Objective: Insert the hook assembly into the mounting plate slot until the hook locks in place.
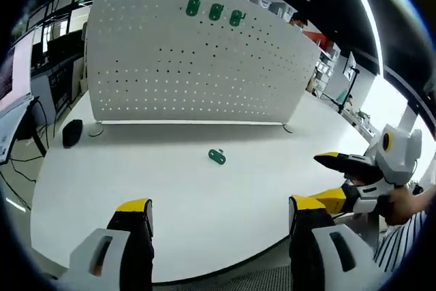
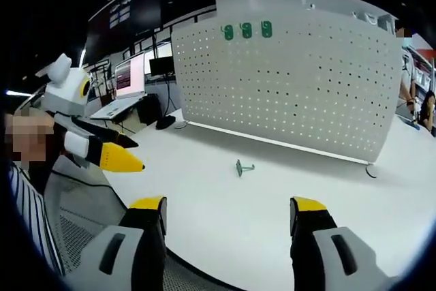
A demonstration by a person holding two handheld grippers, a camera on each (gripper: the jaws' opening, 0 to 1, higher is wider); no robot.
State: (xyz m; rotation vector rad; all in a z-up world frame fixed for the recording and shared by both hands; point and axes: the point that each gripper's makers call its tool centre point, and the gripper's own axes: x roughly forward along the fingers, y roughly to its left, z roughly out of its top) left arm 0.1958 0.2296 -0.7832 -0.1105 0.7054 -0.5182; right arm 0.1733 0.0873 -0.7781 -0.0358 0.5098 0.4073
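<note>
A: Item one, the white perforated mounting panel (image 1: 197, 59). Position?

B: Upright on the round white table (image 1: 170, 195), on small feet. Three green hook plates (image 1: 215, 11) hang in a row near its top edge. The right gripper view lists the same panel (image 2: 293, 80) and the same trio (image 2: 246, 31), seen from the other side angle.

A: Item two, the loose green plastic hook assembly (image 1: 216, 157).

B: Lying on the table in front of the panel, well apart from both tools. In the left gripper view it reads as a flat oval plate. The right gripper view gives the hook assembly (image 2: 243, 167) in profile, with a thin prong sticking out sideways from the plate.

A: Item three, the tongs.

B: Left gripper (image 1: 218, 216): yellow-tipped black jaws spread wide, nothing between them. Right gripper (image 2: 228, 212): the same, jaws apart and empty. Each also appears in the other's view, the right gripper (image 1: 334, 178) at the table's right edge, the left gripper (image 2: 119, 151) at the left, held over the table edge.

A: Extras peculiar to one view?

B: Left gripper view: a small black object (image 1: 72, 133) on the table beside the panel's left foot. Right gripper view: lit monitors (image 2: 133, 73) on desks behind the table, and a striped sleeve (image 2: 27, 216) at the left.
</note>
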